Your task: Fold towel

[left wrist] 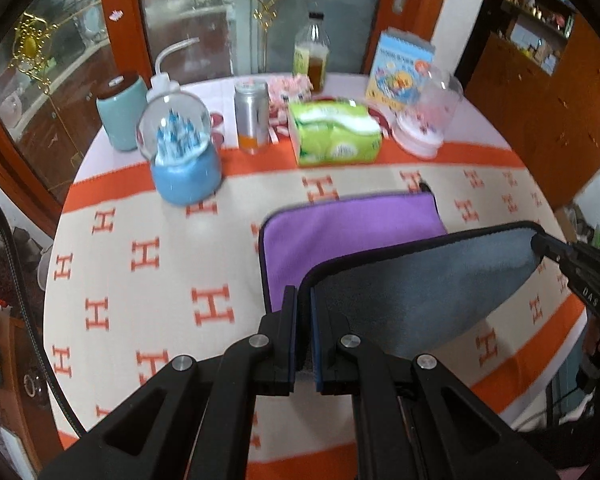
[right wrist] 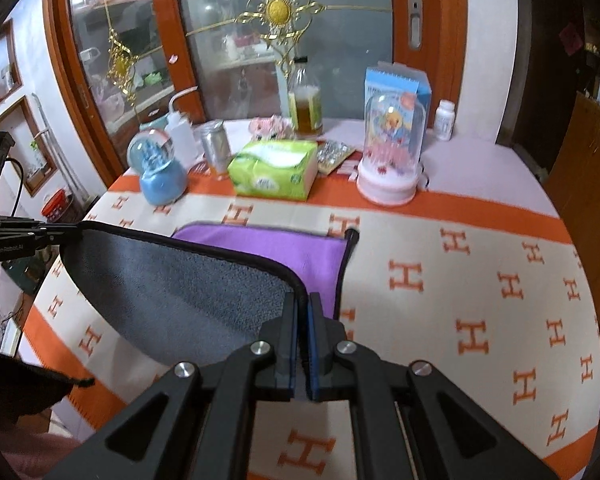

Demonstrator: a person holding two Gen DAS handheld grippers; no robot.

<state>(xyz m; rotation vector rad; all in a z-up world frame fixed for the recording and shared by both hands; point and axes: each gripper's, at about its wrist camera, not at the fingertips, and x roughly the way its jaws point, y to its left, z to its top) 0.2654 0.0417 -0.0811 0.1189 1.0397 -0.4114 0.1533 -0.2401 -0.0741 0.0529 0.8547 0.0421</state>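
The towel is purple on one face [left wrist: 352, 228] and grey on the other [left wrist: 420, 280], with a dark hem. It lies on the orange-and-cream tablecloth [left wrist: 148, 280]. My left gripper [left wrist: 304, 300] is shut on its near left corner. My right gripper [right wrist: 303, 304] is shut on the near right corner. Both hold the near edge lifted above the table, so the grey underside [right wrist: 172, 288] faces me and hangs between them. The purple far part [right wrist: 268, 244] still rests flat. The right gripper also shows in the left wrist view [left wrist: 540, 242], and the left gripper shows in the right wrist view [right wrist: 66, 230].
Beyond the towel stand a blue snow globe [left wrist: 184, 152], a silver can [left wrist: 252, 116], a green tissue pack [left wrist: 336, 132], a clear dome ornament [right wrist: 390, 152], a bottle [right wrist: 305, 100] and a teal jar [left wrist: 122, 112]. A glass door is behind.
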